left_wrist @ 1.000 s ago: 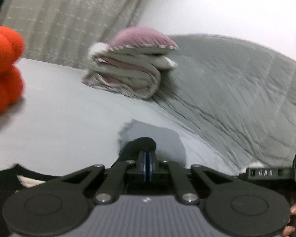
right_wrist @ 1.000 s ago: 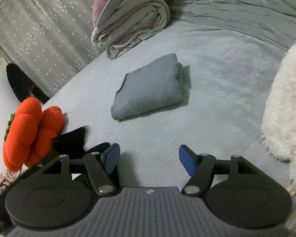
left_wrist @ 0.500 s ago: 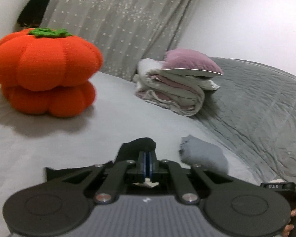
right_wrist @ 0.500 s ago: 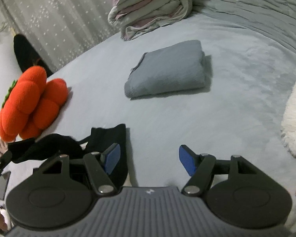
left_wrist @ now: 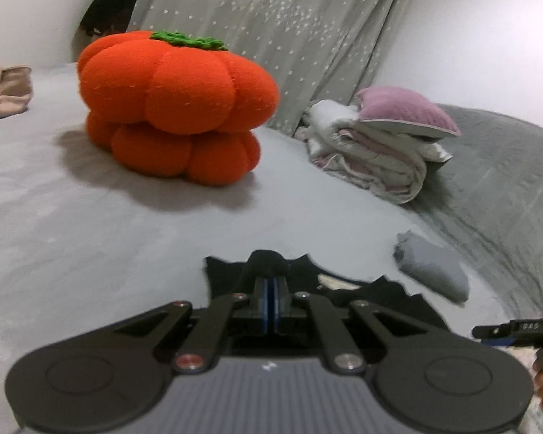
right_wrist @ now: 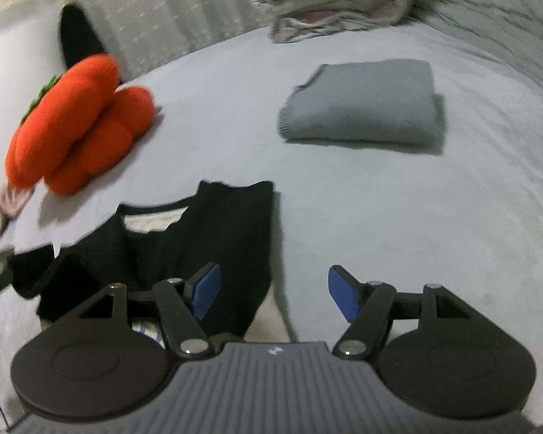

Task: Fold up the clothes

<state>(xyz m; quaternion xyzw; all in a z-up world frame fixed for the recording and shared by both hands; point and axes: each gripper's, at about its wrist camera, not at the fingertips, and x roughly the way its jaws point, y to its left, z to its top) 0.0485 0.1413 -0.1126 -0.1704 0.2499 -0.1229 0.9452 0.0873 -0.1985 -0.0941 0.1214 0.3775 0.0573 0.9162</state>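
my left gripper (left_wrist: 270, 291) pinched on the black garment (right_wrist: 199, 238); my right gripper (right_wrist: 274, 291) held wide and empty.

nearest, my left blue pads meet with a fold of the black garment bunched at their tips; the gripper body hides how much cloth is caught. my right gripper hovers over the garment's right edge, its left pad above the cloth, its right pad above bare grey bedding (right_wrist: 398, 217). the garment lies spread flat, its lower part cut off behind the gripper. farther off sits a folded grey sweater (right_wrist: 362, 105); to the left an orange pumpkin cushion (left_wrist: 177, 105), blurred in the right view. farthest, a quilt stack (left_wrist: 373, 152) against the curtain (left_wrist: 289, 29).
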